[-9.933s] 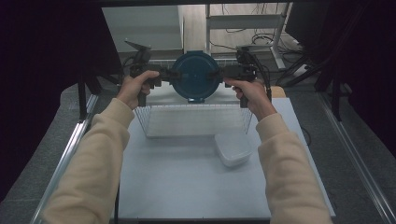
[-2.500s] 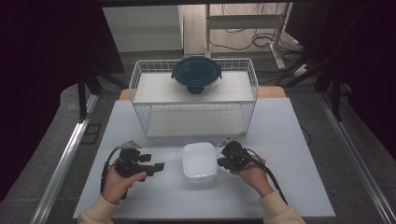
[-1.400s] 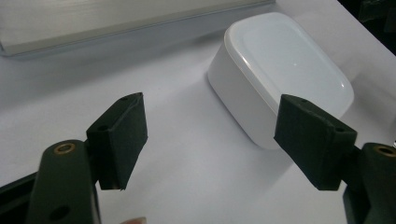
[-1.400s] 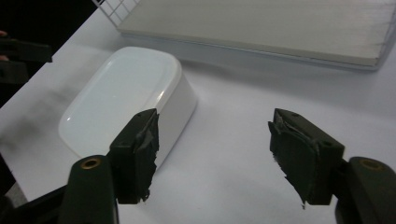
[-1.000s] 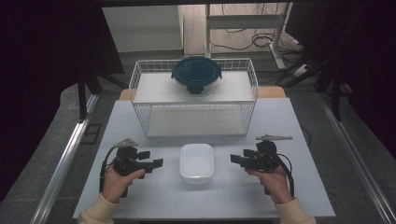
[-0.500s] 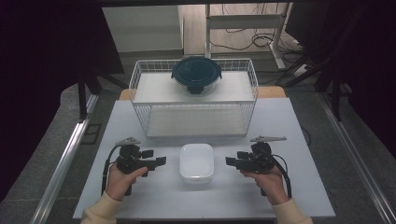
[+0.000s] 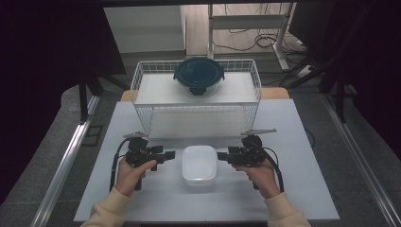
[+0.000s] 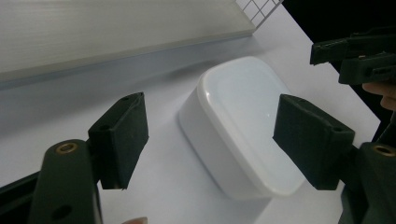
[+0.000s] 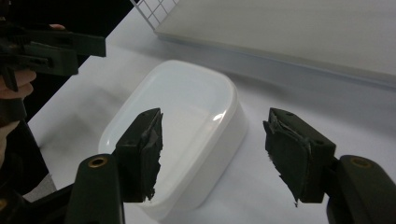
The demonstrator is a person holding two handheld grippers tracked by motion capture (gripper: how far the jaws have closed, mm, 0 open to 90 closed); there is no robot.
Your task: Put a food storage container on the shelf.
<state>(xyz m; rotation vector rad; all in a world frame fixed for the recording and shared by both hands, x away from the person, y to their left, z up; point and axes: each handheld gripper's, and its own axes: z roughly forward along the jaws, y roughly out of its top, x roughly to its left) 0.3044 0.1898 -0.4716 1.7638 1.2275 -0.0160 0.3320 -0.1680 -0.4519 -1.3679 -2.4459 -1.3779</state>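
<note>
Both the left gripper [image 7: 171, 154] and right gripper [image 7: 221, 155], right's jaws just narrowing, flank the white container [image 7: 199, 164] unclosed; next each must clamp its near side

Your left gripper [image 8: 210, 140] holds its two black jaws well apart, with nothing pressed between the pads. Beyond them a white rectangular container [image 8: 243, 126] with rounded corners sits on the white table [image 8: 70, 107]; the far jaw's pad overlaps its long side in the frame, though contact cannot be told. Behind the container runs the pale base of the wire basket [image 8: 116, 28], its mesh showing at the top. Your right gripper [image 8: 359, 58] hangs at the table's far edge, past the container.
</note>
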